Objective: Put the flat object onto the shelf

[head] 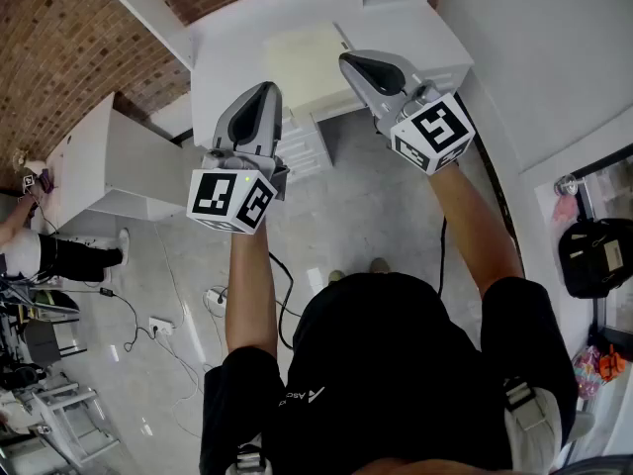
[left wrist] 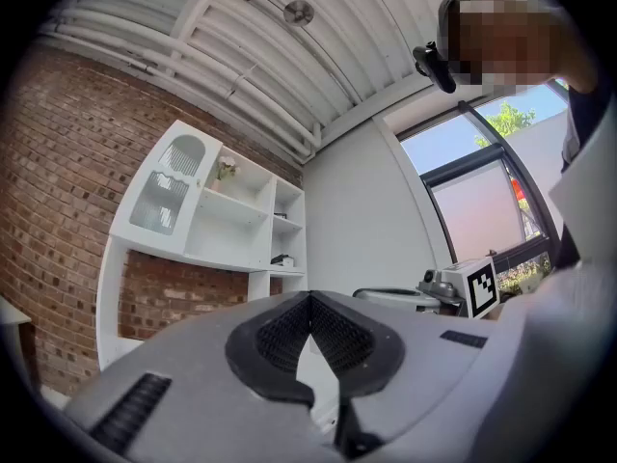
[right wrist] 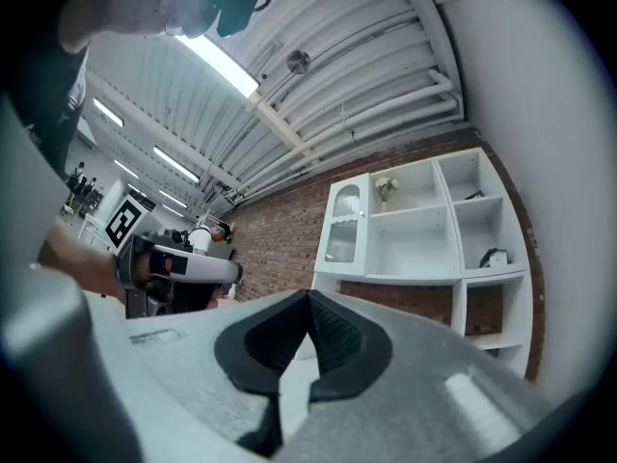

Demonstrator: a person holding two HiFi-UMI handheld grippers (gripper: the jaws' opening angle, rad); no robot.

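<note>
A pale cream flat board [head: 309, 67] lies on the white counter [head: 223, 52] of the shelf unit ahead of me. My left gripper [head: 267, 88] is held up over the floor in front of the counter, jaws shut and empty. To the board's right, my right gripper [head: 349, 61] is also shut with nothing in it, its tip over the counter's edge. In the left gripper view the closed jaws [left wrist: 310, 298] point up at the white shelf unit [left wrist: 231, 222]. The right gripper view shows closed jaws [right wrist: 310, 298] below the same shelves [right wrist: 424, 230].
Drawers [head: 302, 153] sit under the counter. A small dark item [right wrist: 495, 258] and a flower vase [right wrist: 386, 189] are on the shelves. A white table [head: 99, 166] and a person [head: 49, 253] are at the left, cables and a power strip [head: 158, 325] on the floor, a black bag [head: 593, 255] at the right.
</note>
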